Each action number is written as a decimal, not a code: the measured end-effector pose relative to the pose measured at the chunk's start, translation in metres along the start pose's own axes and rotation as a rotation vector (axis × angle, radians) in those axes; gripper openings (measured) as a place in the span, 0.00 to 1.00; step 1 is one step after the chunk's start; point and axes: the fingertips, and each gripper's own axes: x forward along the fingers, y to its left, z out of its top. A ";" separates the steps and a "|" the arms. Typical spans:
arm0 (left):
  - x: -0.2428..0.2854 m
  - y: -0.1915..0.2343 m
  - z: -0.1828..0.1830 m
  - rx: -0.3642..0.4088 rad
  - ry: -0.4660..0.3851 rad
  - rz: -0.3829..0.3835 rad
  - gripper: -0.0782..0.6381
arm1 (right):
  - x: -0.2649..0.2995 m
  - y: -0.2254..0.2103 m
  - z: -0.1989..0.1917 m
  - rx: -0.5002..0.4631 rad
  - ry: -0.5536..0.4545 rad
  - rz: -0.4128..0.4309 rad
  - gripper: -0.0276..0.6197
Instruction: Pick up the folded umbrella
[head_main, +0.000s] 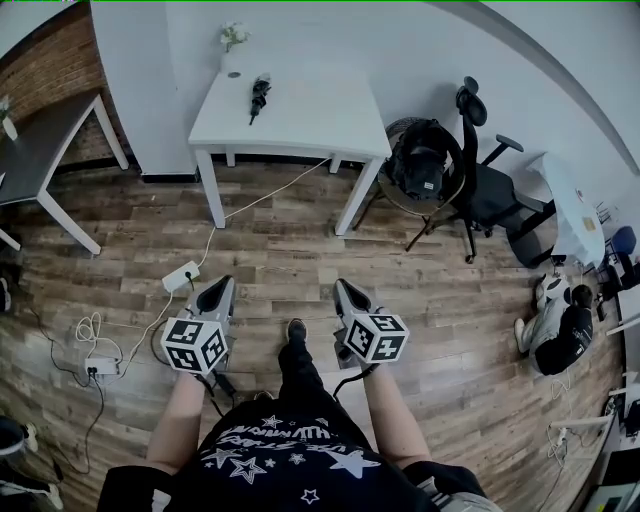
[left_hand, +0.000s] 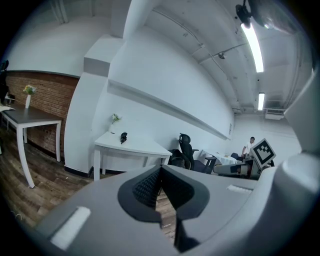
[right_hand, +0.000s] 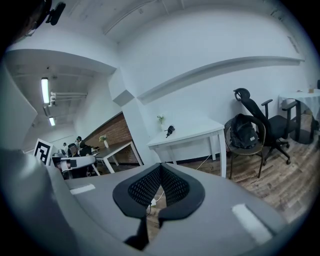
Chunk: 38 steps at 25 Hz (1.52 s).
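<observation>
The folded umbrella (head_main: 259, 97), black and compact, lies on the white table (head_main: 300, 120) near its far edge, well ahead of both grippers. The left gripper view shows the umbrella (left_hand: 123, 137) small on the tabletop, and the right gripper view shows the umbrella (right_hand: 170, 131) too. My left gripper (head_main: 222, 285) is held out over the wooden floor, its pads (left_hand: 150, 186) pressed together with nothing between them. My right gripper (head_main: 343, 287) hangs beside it at the same height. Its pads (right_hand: 172, 186) also meet, empty. Both point toward the table.
A small vase of flowers (head_main: 232, 38) stands at the table's back edge. A black backpack (head_main: 420, 165) rests on a round chair beside an office chair (head_main: 480, 180). A power strip (head_main: 181, 276) and cables lie on the floor at left. A dark table (head_main: 40, 150) stands at far left.
</observation>
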 end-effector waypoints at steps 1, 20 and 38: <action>0.007 0.002 0.002 -0.001 0.002 0.002 0.11 | 0.007 -0.004 0.004 0.002 0.002 0.002 0.07; 0.213 0.052 0.069 -0.021 0.013 0.073 0.11 | 0.186 -0.120 0.123 0.014 0.007 0.055 0.07; 0.309 0.083 0.093 -0.067 0.005 0.158 0.11 | 0.281 -0.172 0.165 0.023 0.044 0.128 0.07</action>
